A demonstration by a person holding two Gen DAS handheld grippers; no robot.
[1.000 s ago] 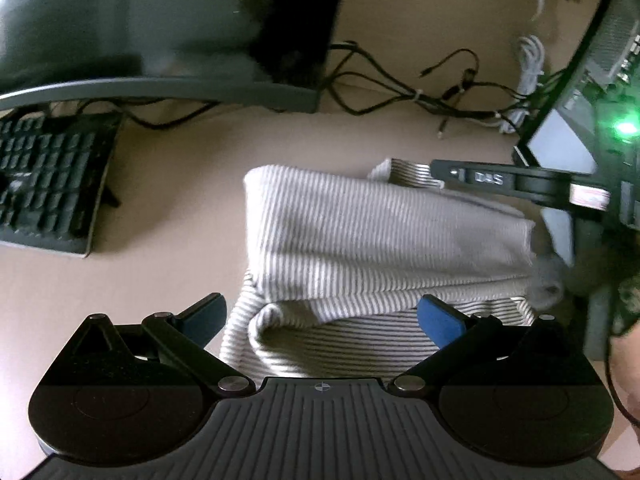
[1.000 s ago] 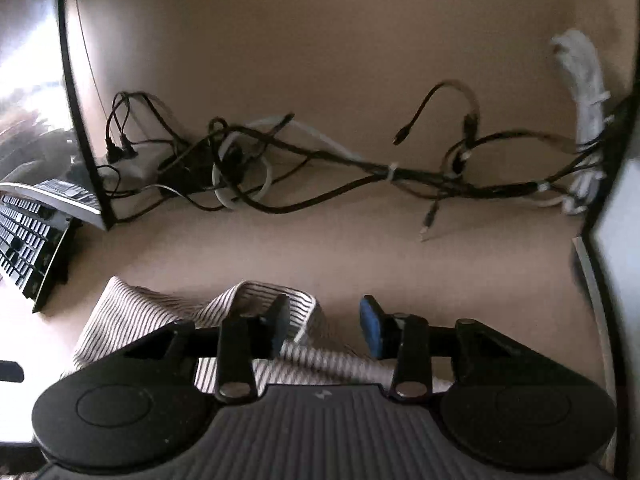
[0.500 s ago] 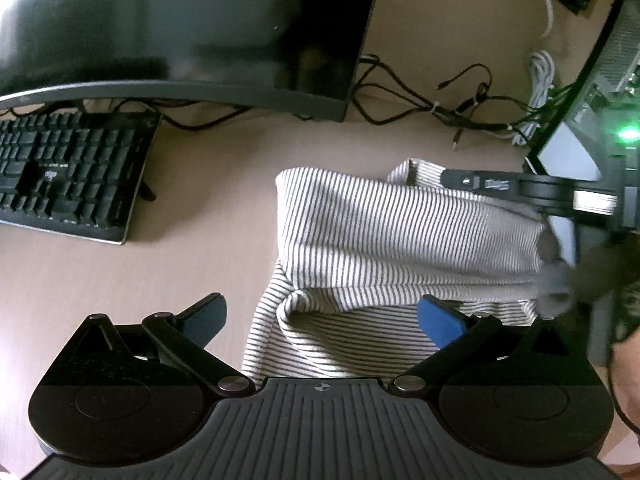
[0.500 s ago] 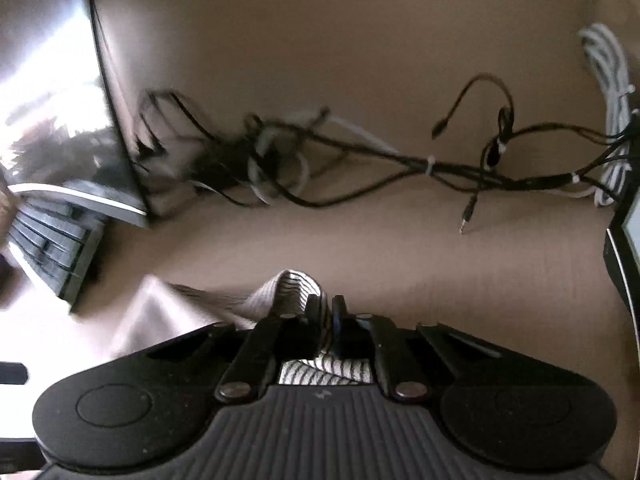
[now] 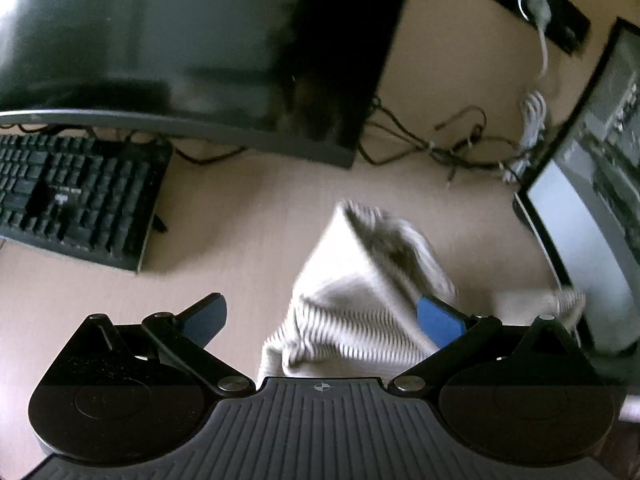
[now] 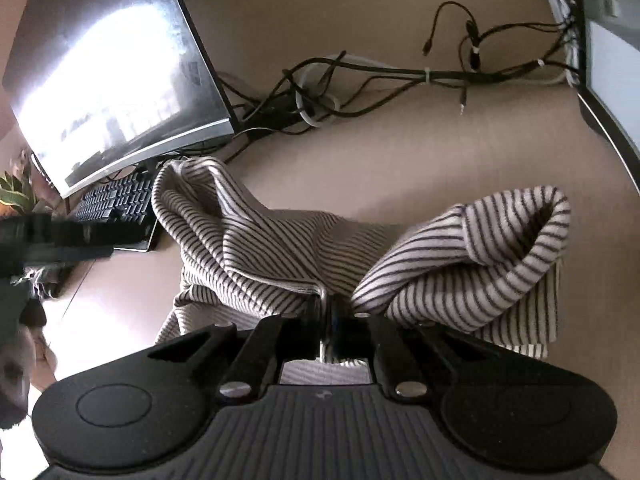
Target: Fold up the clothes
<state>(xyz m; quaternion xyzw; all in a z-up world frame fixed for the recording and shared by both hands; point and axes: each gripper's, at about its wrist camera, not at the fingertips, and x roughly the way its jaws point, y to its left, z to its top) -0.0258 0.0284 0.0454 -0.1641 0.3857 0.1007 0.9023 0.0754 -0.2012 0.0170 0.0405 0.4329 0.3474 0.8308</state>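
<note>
A striped garment [image 6: 280, 256] bunches on a tan desk [image 6: 400, 160], pinched by the right gripper [image 6: 332, 320]. The left gripper [image 5: 320, 316] hangs spread wide above it. Beyond lie a monitor [image 5: 180, 40], keyboard [image 5: 72, 196] and tangled cables [image 6: 360, 76].

The shirt [image 6: 280, 256] is soft ribbed knit cloth, pale with thin dark stripes, matt and lightly fuzzy; where the right claw [image 6: 330, 320] pinches it, the fabric bunches into rounded folds. Both claws are matt black plastic with a ribbed housing and small bright metal pivot pins; the left claw [image 5: 320, 316] has smooth blue pads [image 5: 438, 320]. The tabletop [image 5: 248, 216] looks like pale, smooth, low-sheen wood laminate. Behind the shirt, the monitor [image 6: 116, 64] has a glossy, mirror-like screen. Beside the monitor, the keyboard [image 5: 76, 196] is matt black plastic, and the cables [image 6: 360, 76] look rubbery.
</note>
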